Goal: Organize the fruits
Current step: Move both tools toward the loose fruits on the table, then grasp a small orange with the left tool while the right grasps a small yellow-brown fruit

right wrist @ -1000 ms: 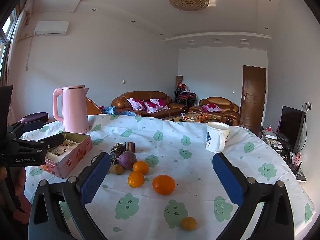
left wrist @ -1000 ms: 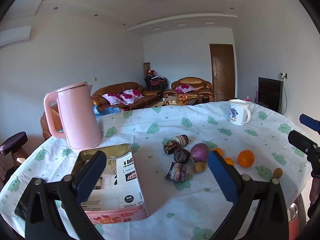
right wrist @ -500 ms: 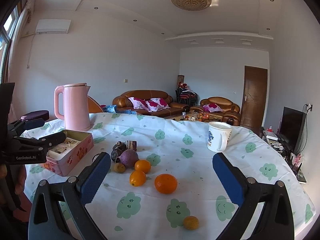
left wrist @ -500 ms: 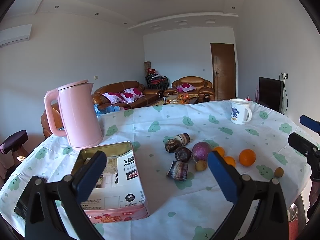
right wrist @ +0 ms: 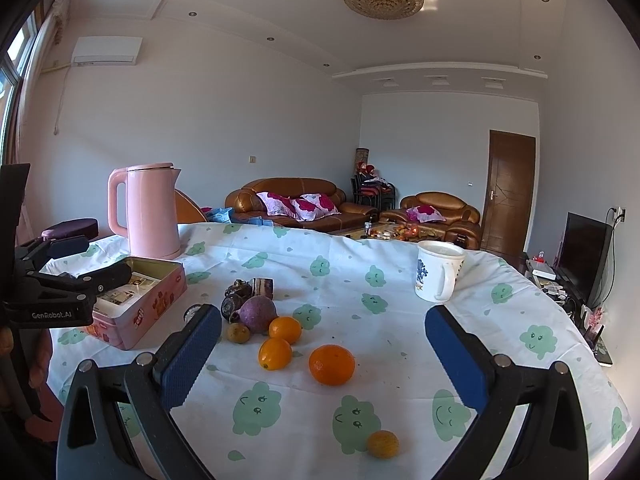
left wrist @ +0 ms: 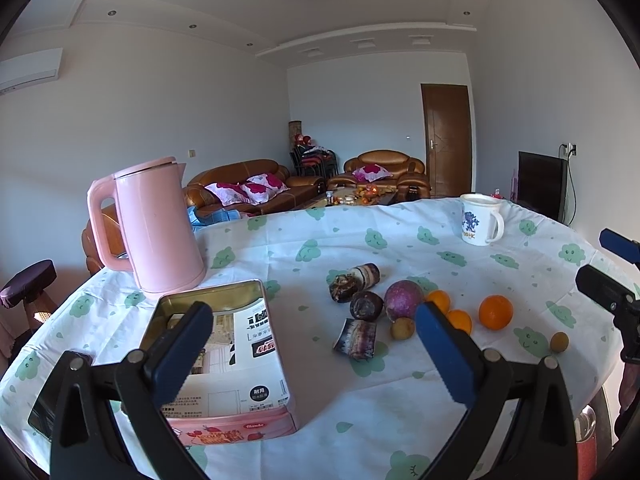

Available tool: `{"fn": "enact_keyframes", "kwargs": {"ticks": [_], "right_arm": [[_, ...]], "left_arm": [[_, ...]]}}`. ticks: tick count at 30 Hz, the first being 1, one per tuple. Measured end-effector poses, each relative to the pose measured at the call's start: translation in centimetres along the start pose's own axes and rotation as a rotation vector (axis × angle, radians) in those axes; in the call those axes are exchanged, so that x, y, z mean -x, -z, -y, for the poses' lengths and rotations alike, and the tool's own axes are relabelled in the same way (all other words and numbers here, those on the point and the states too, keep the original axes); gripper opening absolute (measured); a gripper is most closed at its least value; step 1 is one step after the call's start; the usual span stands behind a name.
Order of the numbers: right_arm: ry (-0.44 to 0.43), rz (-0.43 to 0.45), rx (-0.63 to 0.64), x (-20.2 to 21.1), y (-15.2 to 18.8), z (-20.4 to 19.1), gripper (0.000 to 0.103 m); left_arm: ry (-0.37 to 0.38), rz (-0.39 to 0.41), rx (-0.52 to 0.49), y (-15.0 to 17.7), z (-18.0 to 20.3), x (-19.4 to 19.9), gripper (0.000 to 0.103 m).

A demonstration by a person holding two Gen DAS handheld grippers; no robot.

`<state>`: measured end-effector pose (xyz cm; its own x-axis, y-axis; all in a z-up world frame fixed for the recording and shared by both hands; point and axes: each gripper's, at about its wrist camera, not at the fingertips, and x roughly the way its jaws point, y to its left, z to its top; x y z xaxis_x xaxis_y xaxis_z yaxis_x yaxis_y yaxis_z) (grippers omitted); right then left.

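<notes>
Fruit lies in the middle of the table: a large orange (right wrist: 331, 364), two small oranges (right wrist: 275, 353), a purple round fruit (right wrist: 259, 313), a small brown fruit (right wrist: 238, 333), several dark cut pieces (left wrist: 356, 338) and a small yellow fruit (right wrist: 383, 443) near the front edge. An open pink tin box (left wrist: 224, 360) holds paper packets. My left gripper (left wrist: 312, 352) is open and empty, held above the table before the box and fruit. My right gripper (right wrist: 324, 356) is open and empty, with the large orange seen between its fingers further off.
A pink kettle (left wrist: 154, 226) stands behind the tin. A white mug (right wrist: 438, 276) stands at the far right. The round table has a white cloth with green cloud prints (right wrist: 360, 280). Sofas, a door and a TV lie beyond.
Both grippers have drifted slightly: the views have shifted a little upward and closer to the fruit. Nothing on the table has moved.
</notes>
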<state>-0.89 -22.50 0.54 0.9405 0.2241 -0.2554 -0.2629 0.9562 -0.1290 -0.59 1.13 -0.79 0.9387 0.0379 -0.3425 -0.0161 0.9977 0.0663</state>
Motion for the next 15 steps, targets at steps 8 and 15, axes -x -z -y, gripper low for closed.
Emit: {"fn": "enact_keyframes", "kwargs": {"ticks": [8,15], "right_arm": [[0.037,-0.037,0.005,-0.9,0.8,1.0,0.102],[0.069,-0.084,-0.004,-1.3,2.4,2.8,0.102]], "left_arm": [[0.02,-0.032,-0.032,0.3,1.5,-1.0,0.103],[0.052,-0.069,-0.083,0.5,3.8,-2.6,0.103]]}}
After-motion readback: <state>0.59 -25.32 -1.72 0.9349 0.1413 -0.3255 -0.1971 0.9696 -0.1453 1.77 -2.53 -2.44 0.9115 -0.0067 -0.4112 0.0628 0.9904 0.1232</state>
